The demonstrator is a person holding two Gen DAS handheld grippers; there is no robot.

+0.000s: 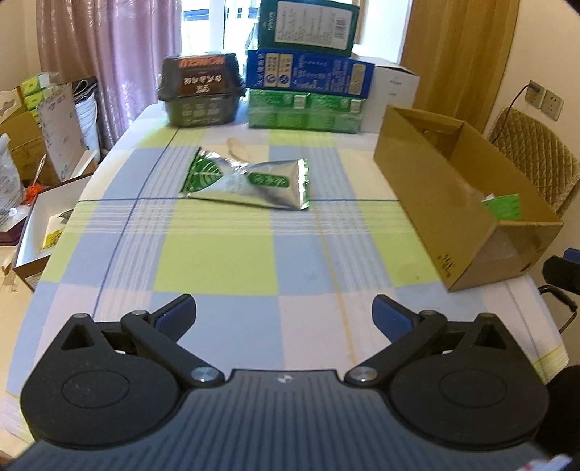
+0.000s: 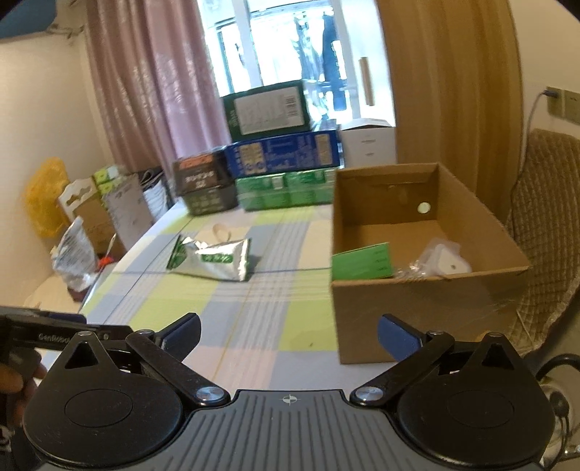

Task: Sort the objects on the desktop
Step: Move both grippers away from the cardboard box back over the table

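Note:
A silver and green foil pouch point(image 1: 250, 179) point(image 2: 214, 259) lies flat on the checked tablecloth point(image 1: 217, 253), with a small beige object point(image 1: 237, 148) point(image 2: 221, 230) just behind it. An open cardboard box point(image 1: 435, 192) point(image 2: 366, 311) stands at the table's right side; inside it are a green card point(image 2: 362, 266) point(image 1: 504, 206) and a white item in clear wrap point(image 2: 444, 262). My left gripper point(image 1: 284, 313) is open and empty, well short of the pouch. My right gripper point(image 2: 290, 333) is open and empty too, near the box's front left corner.
Stacked cartons stand at the table's far end: a dark box point(image 1: 201, 90), green packs point(image 1: 304, 110), a blue box point(image 1: 308, 74), a dark green box point(image 1: 308, 23) and a white box point(image 1: 395, 87). Bags and boxes point(image 1: 43, 145) crowd the left. A quilted chair point(image 2: 543, 224) stands right.

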